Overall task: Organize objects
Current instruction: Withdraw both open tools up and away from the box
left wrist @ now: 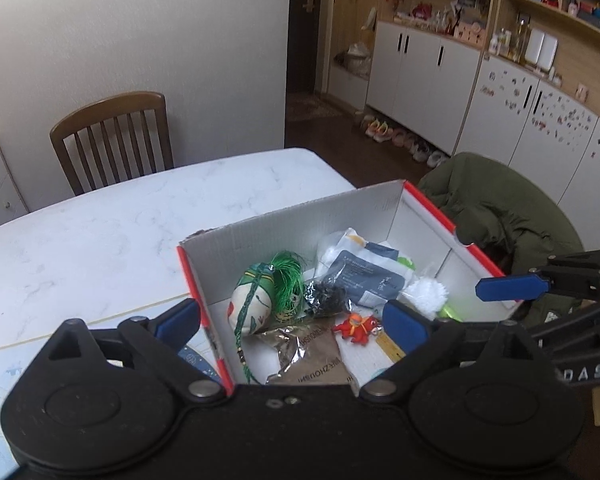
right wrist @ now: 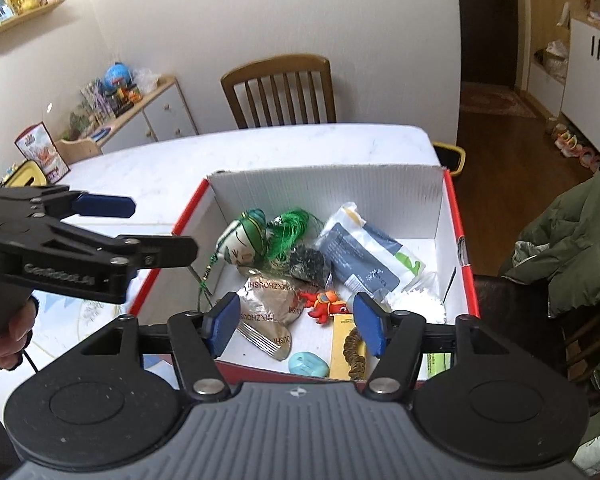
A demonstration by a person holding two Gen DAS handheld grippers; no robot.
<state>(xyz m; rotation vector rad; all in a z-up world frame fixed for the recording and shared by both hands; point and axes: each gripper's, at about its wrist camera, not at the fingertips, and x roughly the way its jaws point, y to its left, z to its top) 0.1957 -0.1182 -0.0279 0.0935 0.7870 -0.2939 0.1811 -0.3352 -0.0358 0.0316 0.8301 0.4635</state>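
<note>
A white cardboard box with a red rim (left wrist: 300,224) (right wrist: 340,188) stands on the marble table. Inside lie a green tasselled sachet (left wrist: 256,300) (right wrist: 244,240), silver foil packets (left wrist: 312,356) (right wrist: 268,308), a red crab toy (left wrist: 356,326) (right wrist: 324,304), a grey-blue pouch (left wrist: 368,276) (right wrist: 360,260) and a white puff (left wrist: 426,294). A teal oval (right wrist: 308,364) and a yellow card with a braided band (right wrist: 354,350) rest at the near wall. My left gripper (left wrist: 292,320) is open over the box's left side. My right gripper (right wrist: 296,324) is open above the near edge, empty.
The white table (left wrist: 120,220) stretches left and back of the box. A wooden chair (left wrist: 112,136) stands behind it. A green jacket (left wrist: 500,208) drapes a chair to the right. A hand (right wrist: 12,332) holds the left gripper. A low cabinet (right wrist: 152,116) is at the back left.
</note>
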